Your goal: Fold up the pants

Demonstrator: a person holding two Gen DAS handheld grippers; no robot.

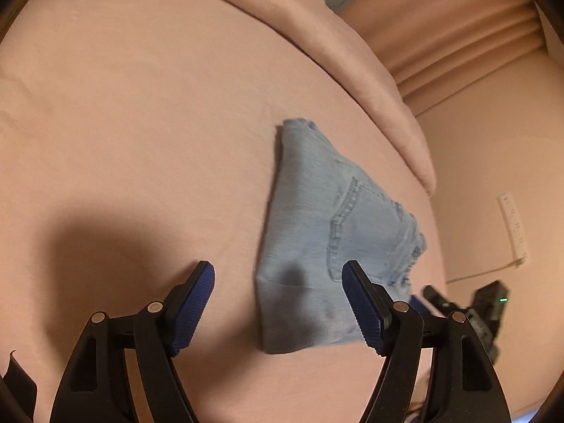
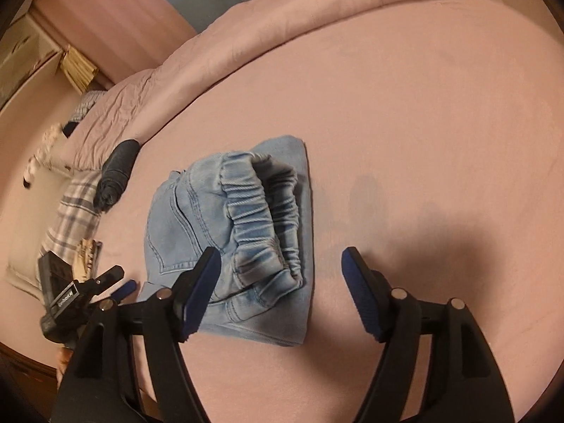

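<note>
A pair of light blue jeans lies folded into a small bundle on the pink bed sheet. In the right wrist view the jeans show their gathered elastic waistband on top and a back pocket at the left. My left gripper hovers open over the bundle's near edge, its right finger above the denim, and grips nothing. My right gripper is open too, with its left finger over the jeans and its right finger over bare sheet. Each gripper shows at the edge of the other's view: right gripper, left gripper.
A pink duvet is bunched along the far side of the bed. A rolled dark garment and a plaid cloth lie at the bed's left edge. A stack of books sits beyond on the floor side.
</note>
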